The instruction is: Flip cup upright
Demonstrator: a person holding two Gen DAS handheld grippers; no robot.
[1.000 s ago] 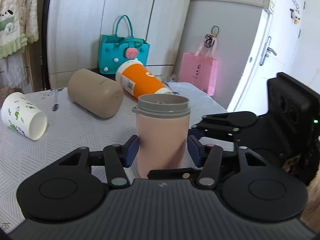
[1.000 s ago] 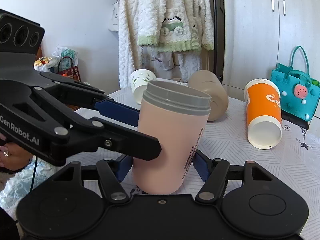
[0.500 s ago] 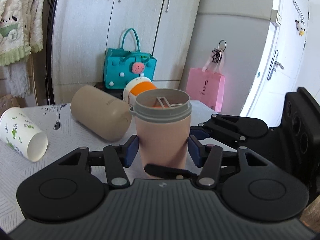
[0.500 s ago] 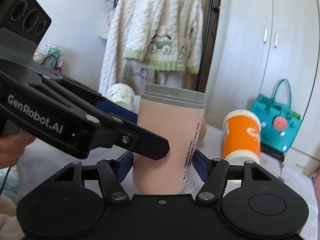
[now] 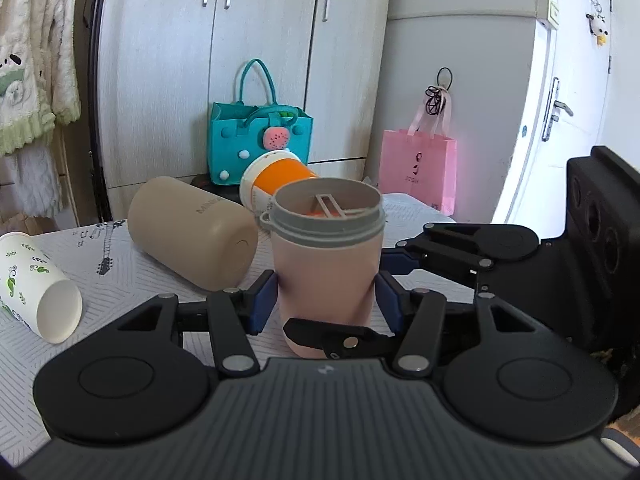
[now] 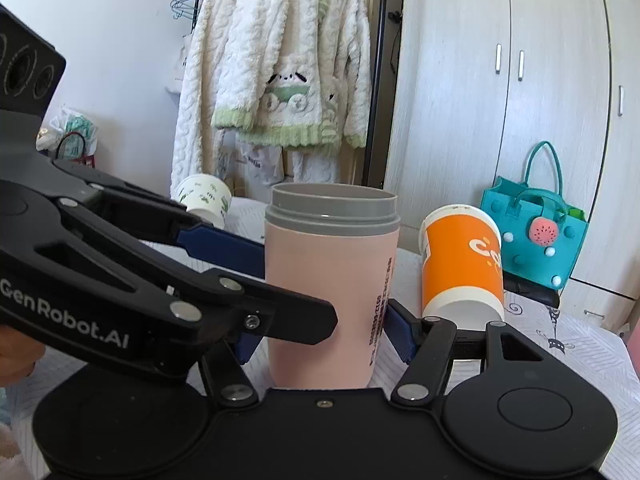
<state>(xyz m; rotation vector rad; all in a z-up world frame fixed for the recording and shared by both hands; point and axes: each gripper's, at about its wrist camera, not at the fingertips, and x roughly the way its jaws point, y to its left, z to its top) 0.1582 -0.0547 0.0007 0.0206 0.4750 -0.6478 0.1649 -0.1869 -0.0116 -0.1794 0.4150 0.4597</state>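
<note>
A pink cup with a grey rim [image 5: 326,276] stands upright, mouth up; it also shows in the right wrist view [image 6: 328,300]. My left gripper [image 5: 325,300] has its blue pads against the cup's two sides. My right gripper [image 6: 324,332] also closes on the cup from a crossing direction; its fingers [image 5: 404,260] show at the right in the left wrist view. The cup's base is hidden behind the gripper bodies, so I cannot tell if it rests on the table [image 5: 120,276].
On the table lie a tan bottle [image 5: 192,232], an orange cup [image 5: 276,184] and a white leaf-print paper cup [image 5: 36,284], all on their sides. A teal bag [image 5: 260,136] and pink bag [image 5: 416,172] stand behind. The table edge is at right.
Both grippers and the pink cup have shifted together; the view tilted up and the cup sits more level and upright. The grip on the cup has not changed.
</note>
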